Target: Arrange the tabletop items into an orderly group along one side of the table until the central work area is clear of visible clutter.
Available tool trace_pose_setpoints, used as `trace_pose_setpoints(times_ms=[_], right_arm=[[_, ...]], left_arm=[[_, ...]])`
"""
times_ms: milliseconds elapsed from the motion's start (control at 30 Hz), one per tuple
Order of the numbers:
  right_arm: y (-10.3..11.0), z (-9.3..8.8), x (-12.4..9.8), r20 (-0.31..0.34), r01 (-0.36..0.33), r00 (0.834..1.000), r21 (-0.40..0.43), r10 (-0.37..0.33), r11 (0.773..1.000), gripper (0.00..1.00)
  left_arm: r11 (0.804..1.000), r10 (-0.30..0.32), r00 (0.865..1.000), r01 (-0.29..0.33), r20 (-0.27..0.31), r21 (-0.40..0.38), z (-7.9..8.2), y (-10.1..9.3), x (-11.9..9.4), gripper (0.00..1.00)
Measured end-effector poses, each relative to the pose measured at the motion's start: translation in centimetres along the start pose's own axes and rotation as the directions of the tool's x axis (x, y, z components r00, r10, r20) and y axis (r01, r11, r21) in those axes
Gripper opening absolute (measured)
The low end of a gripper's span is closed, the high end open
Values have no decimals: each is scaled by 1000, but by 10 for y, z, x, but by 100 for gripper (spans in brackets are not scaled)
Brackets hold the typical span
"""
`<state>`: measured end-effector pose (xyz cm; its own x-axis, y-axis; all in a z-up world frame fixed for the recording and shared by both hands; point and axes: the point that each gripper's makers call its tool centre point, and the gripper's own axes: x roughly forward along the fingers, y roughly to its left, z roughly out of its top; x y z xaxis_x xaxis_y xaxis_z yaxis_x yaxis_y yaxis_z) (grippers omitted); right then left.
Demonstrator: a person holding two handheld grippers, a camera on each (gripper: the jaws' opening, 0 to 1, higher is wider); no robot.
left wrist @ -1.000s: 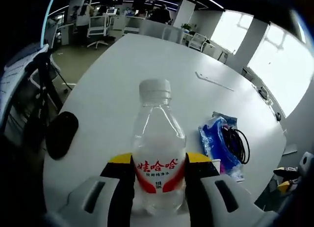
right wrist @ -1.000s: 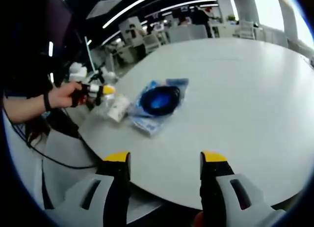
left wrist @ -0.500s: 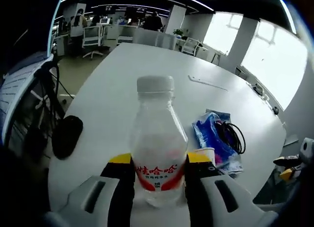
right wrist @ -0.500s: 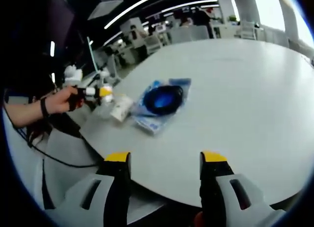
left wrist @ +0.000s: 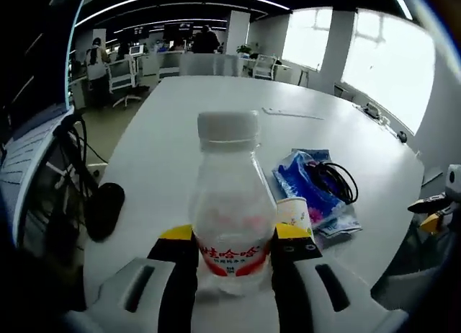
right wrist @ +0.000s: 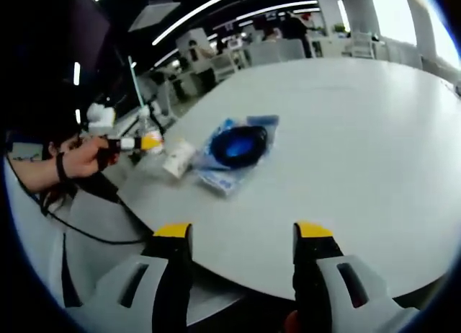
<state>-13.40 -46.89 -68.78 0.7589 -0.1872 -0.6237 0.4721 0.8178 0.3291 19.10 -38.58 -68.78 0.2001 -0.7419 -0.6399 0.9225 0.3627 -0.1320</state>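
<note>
L tongs (left wrist: pixel 233 250) clamped w/ load, R tongs (right wrist: pixel 243 236) apart, unloaded

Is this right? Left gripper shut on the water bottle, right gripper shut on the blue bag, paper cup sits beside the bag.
One thing is off: the right gripper holds nothing. The right gripper view shows its jaws apart over bare table, with the blue bag lying farther off. The left gripper is shut on the water bottle, and the paper cup does sit beside the bag.

Clear bottle (left wrist: pixel 230 218) with white cap and red label between yellow-tipped left claw (left wrist: pixel 233 241) jaws; blue bag (left wrist: pixel 311 189) right of it; white counter (left wrist: pixel 216 124); black pouch (left wrist: pixel 105 209) left.
</note>
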Motion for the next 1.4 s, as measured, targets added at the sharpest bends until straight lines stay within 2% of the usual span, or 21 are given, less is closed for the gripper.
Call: trace_pose_setpoints(times_ms=[200,300,467,933,1400], right_arm=[[1,-1,-1,-2,-4,1000,-3,4,1000,54],[2,-2,-1,-1,-6,1000,-3,6,1000,54],[5,-2,-1,-1,-12,1000,-7,12,1000,54],[11,-5,-1,-2,-22,1000,-15,22,1000,54],[7,-10,-8,3,-2,1000,0,2,1000,54]], left_arm=[[1000,10,1000,-10,19,6,-4,0,-7,38],[998,22,1000,-23,16,58,-8,-3,-11,38],[996,26,1000,-27,12,81,-11,1,-11,38],[994,56,998,-57,4,89,-26,-1,-14,38],[995,57,998,-58,10,77,-23,1,-11,38]])
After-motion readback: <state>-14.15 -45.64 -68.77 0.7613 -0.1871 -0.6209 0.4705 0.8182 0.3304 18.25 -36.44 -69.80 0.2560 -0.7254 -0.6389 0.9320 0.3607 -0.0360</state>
